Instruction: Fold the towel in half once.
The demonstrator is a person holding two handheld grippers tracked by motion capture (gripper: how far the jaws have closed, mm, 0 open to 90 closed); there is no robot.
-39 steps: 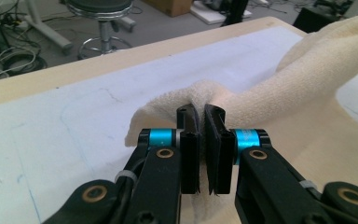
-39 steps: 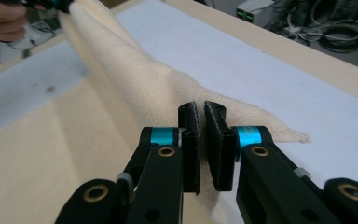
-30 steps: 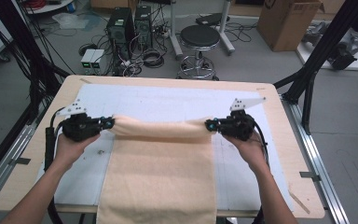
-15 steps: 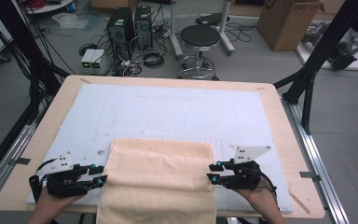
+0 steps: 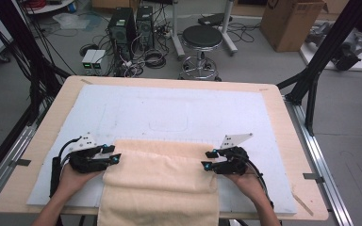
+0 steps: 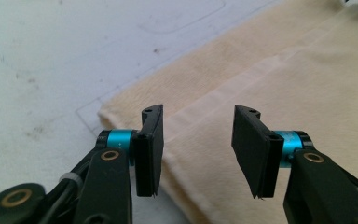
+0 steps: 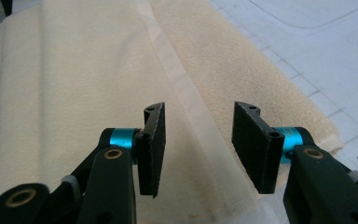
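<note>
A cream towel point(image 5: 160, 181) lies on the white mat point(image 5: 179, 113), its near part hanging over the table's front edge. My left gripper point(image 5: 111, 154) rests at the towel's left end and my right gripper point(image 5: 207, 160) at its right end. Both point inward at it, and their jaws have just been opening. In the left gripper view the left gripper point(image 6: 198, 149) stands open over the towel's point(image 6: 270, 70) corner, its pads clear of the cloth. The right gripper point(image 7: 198, 144) is likewise open above the towel's point(image 7: 74, 70) seam band, gripping nothing.
The mat covers a wooden table point(image 5: 283, 122). Black frame posts point(image 5: 311, 80) stand at the table's left and right sides. On the floor beyond are a round stool point(image 5: 201, 37), computer towers point(image 5: 132, 23) with cables and a cardboard box point(image 5: 292, 23).
Both grippers carried the towel's far edge from mid table towards the near edge. Their jaws, shut on the cloth before, now stand open and the towel lies on the mat.
</note>
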